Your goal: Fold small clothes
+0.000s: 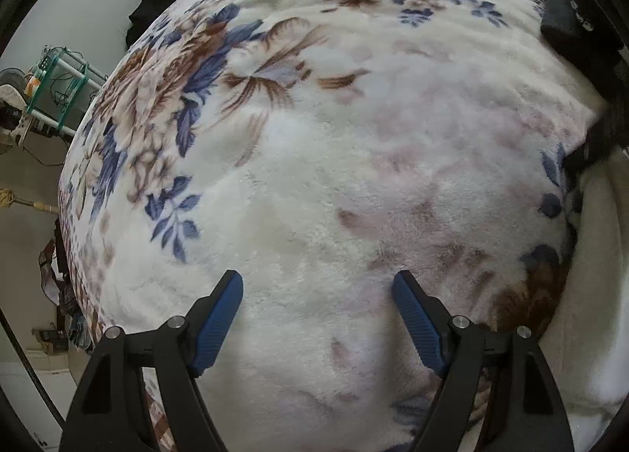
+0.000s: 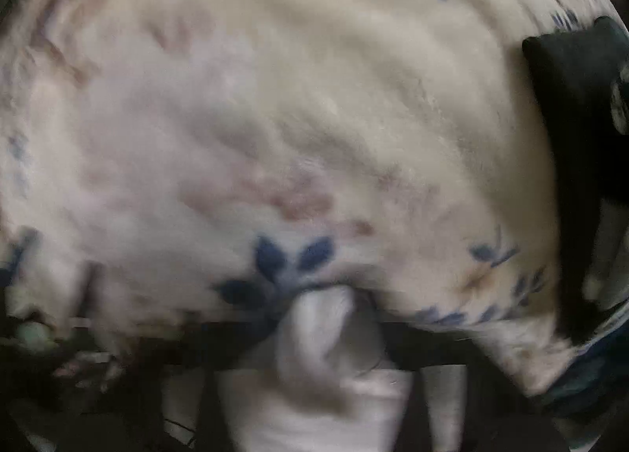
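So far, little of the folding seems to be done, as far as can be judged. Nearest in the right wrist view, a bunched white cloth (image 2: 326,338) is seen rising between dark bars at the bottom of the frame; it looks to be pinched by the right gripper (image 2: 326,369), though the view is smeared and the fingers themselves cannot be made out, so a firm grasp cannot be confirmed. No flat, finished fold is shown anywhere, and the cloth is still crumpled, so the laying out and folding are judged to be left.

In the left wrist view, the left gripper (image 1: 317,318) is held spread wide, its blue pads (image 1: 220,318) well apart, with nothing between them; it hangs over the blanket (image 1: 314,137) and contact cannot be told.

Beyond both grippers, the floral blanket, white with blue and brown flowers, is spread over the bed. A dark item (image 2: 570,129) lies at its right edge. Farther off, past the left edge, a rack (image 1: 59,90) is seen against the wall.
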Available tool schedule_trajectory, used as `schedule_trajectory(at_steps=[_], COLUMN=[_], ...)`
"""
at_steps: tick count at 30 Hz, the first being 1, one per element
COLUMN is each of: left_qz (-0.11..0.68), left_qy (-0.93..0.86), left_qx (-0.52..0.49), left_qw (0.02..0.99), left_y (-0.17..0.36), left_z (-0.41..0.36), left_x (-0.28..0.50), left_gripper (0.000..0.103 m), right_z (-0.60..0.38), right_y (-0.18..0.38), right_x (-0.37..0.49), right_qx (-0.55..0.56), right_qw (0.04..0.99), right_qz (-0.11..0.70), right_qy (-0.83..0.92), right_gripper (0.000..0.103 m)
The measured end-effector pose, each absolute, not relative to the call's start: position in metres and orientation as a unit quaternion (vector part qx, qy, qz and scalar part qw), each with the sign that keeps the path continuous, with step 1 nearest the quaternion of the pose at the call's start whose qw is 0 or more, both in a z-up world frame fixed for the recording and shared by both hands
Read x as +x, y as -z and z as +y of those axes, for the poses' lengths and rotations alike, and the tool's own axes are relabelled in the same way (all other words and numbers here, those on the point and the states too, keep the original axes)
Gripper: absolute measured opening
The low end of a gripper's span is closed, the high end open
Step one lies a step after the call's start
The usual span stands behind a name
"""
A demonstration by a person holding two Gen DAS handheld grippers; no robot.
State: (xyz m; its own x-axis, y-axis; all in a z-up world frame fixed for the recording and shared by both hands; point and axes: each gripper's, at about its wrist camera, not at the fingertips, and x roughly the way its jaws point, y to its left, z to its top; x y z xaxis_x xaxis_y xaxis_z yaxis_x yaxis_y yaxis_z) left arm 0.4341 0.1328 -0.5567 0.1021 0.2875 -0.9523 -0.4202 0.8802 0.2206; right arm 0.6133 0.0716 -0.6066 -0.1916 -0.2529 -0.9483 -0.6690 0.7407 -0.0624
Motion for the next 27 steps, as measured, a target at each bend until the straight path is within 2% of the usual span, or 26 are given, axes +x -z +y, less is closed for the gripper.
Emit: schedule_trajectory(at_steps=[3, 4, 6, 10, 12, 13, 14, 16, 18, 19, 21, 22, 23, 25, 27], left_qz=[0.623, 0.623, 0.624, 0.623, 0.625, 0.626, 0.627, 0.626, 0.621, 0.619, 0.616, 0.614, 0.614, 0.611, 0.607], left_qy=[-0.228, -0.225, -0.221, -0.220, -0.219, -0.219, -0.218, -0.215, -0.212, -0.208, -0.195, -0.185, -0.174, -0.152, -0.131], left_qx=[-0.045, -0.044, -0.050, -0.057, -0.056, -0.055, -0.054, -0.046, -0.039, -0.038, -0.038, -0.040, -0.041, -0.049, -0.053], left_qw=[0.746, 0.748, 0.748, 0.749, 0.747, 0.747, 0.746, 0.748, 0.753, 0.756, 0.762, 0.766, 0.769, 0.775, 0.782], left_y=[0.555, 0.555, 0.554, 0.552, 0.553, 0.553, 0.553, 0.551, 0.545, 0.543, 0.539, 0.537, 0.535, 0.533, 0.530], left_z=[0.131, 0.129, 0.125, 0.120, 0.118, 0.119, 0.119, 0.121, 0.123, 0.124, 0.125, 0.124, 0.122, 0.117, 0.105], left_x=[0.438, 0.439, 0.440, 0.443, 0.444, 0.444, 0.445, 0.446, 0.445, 0.445, 0.445, 0.446, 0.448, 0.453, 0.461], left_gripper=[0.078, 0.078, 0.078, 0.078, 0.078, 0.078, 0.078, 0.078, 0.078, 0.078, 0.078, 0.078, 0.078, 0.078, 0.078], right_z=[0.020, -0.006, -0.053, -0.050, -0.022, -0.008, 0.005, 0.026, 0.024, 0.013, -0.027, -0.046, -0.070, -0.122, -0.183], right_y=[0.578, 0.569, 0.554, 0.532, 0.528, 0.531, 0.535, 0.559, 0.580, 0.583, 0.561, 0.546, 0.525, 0.483, 0.452], right_x=[0.651, 0.663, 0.679, 0.686, 0.675, 0.663, 0.655, 0.632, 0.626, 0.628, 0.632, 0.630, 0.625, 0.608, 0.584], right_qx=[-0.130, -0.062, 0.047, 0.051, 0.000, -0.027, -0.050, -0.097, -0.159, -0.176, -0.092, -0.046, -0.001, 0.049, 0.066], right_qw=[0.615, 0.629, 0.638, 0.635, 0.626, 0.615, 0.600, 0.572, 0.584, 0.594, 0.622, 0.627, 0.634, 0.661, 0.689], right_qz=[0.768, 0.770, 0.767, 0.765, 0.767, 0.770, 0.777, 0.789, 0.779, 0.772, 0.765, 0.764, 0.759, 0.738, 0.718], right_qy=[-0.121, -0.093, -0.052, -0.093, -0.143, -0.166, -0.184, -0.204, -0.162, -0.142, -0.139, -0.145, -0.147, -0.129, -0.075], right_gripper=[0.007, 0.000, 0.000, 0.003, 0.023, 0.056, 0.073, 0.071, 0.038, 0.031, 0.032, 0.040, 0.054, 0.069, 0.069])
